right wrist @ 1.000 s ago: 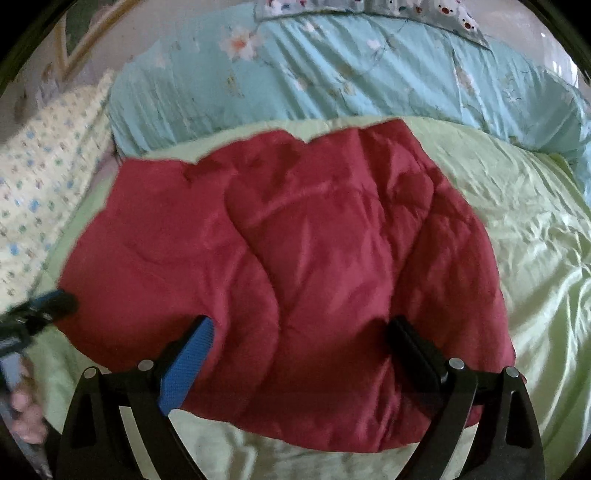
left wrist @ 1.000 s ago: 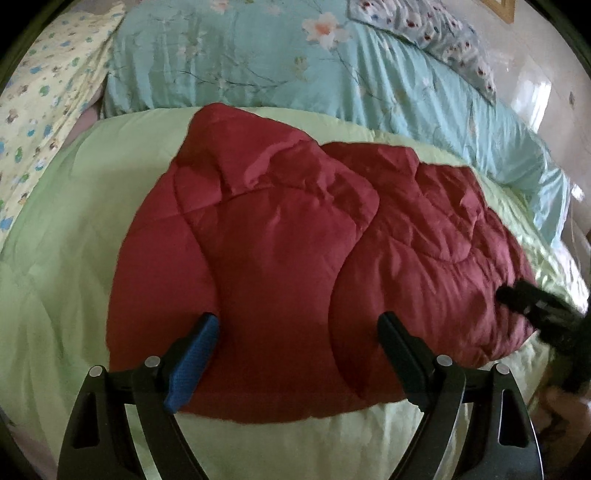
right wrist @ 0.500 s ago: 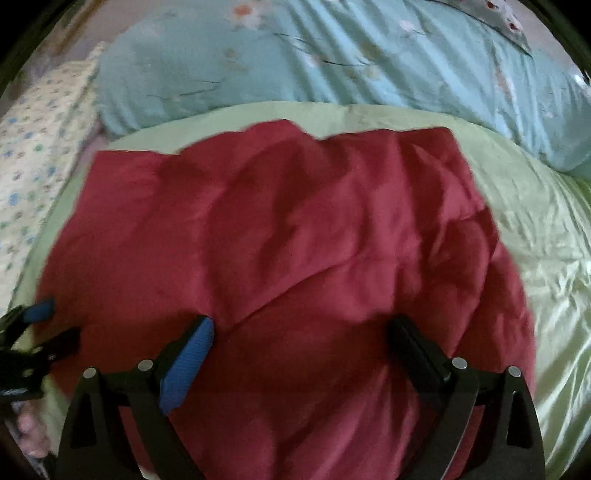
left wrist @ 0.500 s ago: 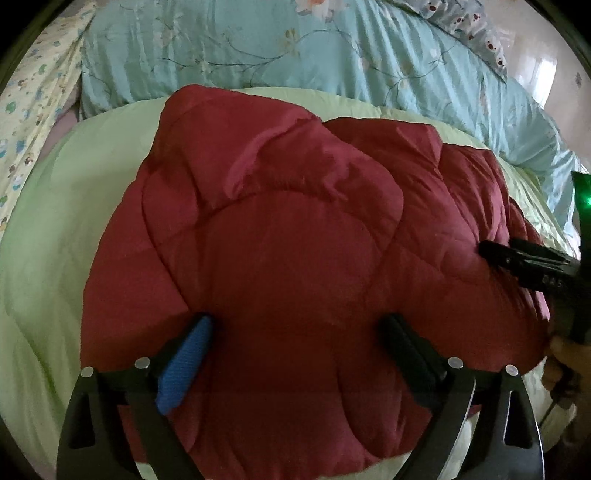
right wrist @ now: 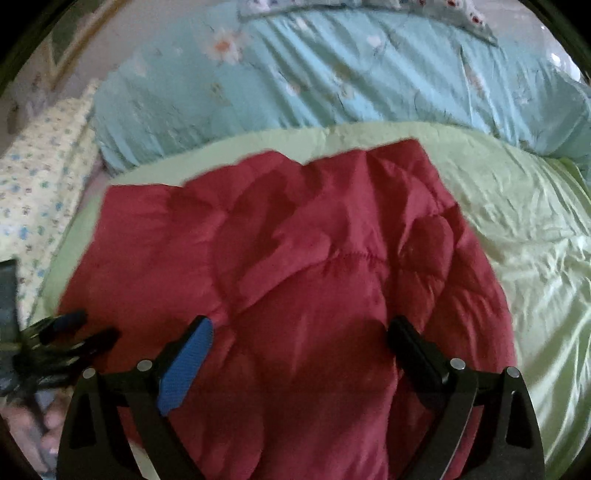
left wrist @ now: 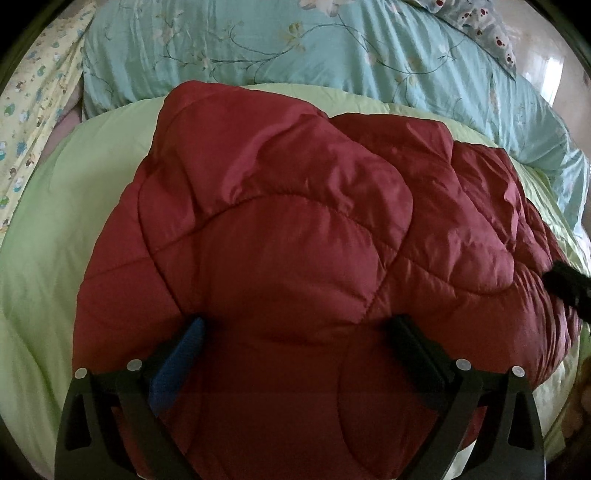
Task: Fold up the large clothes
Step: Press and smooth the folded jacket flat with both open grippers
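A dark red quilted puffer jacket (left wrist: pixel 280 236) lies folded in a bulky heap on a light green bedspread (left wrist: pixel 55 229). It also shows in the right wrist view (right wrist: pixel 295 266). My left gripper (left wrist: pixel 295 328) is open, its jaws wide apart right over the jacket's near left part. My right gripper (right wrist: pixel 299 328) is open, jaws wide apart over the jacket's near right part. Each gripper shows at the edge of the other's view: the right gripper (left wrist: pixel 565 286), the left gripper (right wrist: pixel 74 332). Neither holds any fabric.
A light blue floral quilt (left wrist: pixel 332 48) lies bunched along the far side of the bed. A yellow patterned pillow (left wrist: pixel 33 110) sits at the far left. A grey patterned pillow (left wrist: pixel 476 26) lies on the quilt at the far right.
Both grippers have moved forward and down onto the jacket, which now fills more of each view. Both stayed open.
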`<state>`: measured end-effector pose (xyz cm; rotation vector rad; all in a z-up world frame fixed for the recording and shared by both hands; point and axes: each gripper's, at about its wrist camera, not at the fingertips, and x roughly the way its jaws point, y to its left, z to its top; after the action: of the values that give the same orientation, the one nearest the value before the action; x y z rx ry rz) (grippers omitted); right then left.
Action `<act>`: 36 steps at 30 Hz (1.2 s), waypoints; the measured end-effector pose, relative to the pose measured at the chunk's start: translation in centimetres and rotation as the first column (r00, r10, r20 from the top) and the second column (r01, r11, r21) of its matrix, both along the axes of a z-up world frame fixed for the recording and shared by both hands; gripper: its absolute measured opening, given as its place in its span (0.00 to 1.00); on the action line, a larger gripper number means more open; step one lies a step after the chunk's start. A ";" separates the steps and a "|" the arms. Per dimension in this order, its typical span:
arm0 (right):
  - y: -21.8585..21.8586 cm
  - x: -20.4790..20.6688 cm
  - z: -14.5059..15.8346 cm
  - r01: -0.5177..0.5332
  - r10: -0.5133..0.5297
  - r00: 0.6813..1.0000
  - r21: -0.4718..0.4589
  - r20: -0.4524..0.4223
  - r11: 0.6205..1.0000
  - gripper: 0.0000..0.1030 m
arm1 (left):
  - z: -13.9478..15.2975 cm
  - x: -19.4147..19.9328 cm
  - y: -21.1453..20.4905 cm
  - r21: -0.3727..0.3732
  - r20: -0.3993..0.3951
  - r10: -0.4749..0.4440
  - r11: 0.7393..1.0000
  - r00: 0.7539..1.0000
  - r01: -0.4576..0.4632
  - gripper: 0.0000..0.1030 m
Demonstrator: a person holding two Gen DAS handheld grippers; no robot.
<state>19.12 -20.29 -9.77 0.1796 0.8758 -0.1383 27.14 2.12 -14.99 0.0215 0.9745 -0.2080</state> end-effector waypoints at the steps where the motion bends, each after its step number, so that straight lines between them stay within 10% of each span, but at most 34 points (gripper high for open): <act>1: 0.2 -0.2 -0.2 0.000 0.000 1.000 -0.013 -0.007 1.000 0.93 | 0.0 -0.1 0.0 0.001 0.002 0.002 1.000 1.000 -0.002 0.99; 36: -0.6 -1.3 -4.1 0.030 -0.031 0.999 -0.055 -0.014 0.998 0.98 | 1.0 -4.2 0.3 0.059 0.057 0.015 0.998 0.998 -0.018 0.98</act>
<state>17.79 -20.90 -13.90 0.1413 0.8829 -0.1923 22.91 2.38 -13.96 0.0738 0.9243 -0.1620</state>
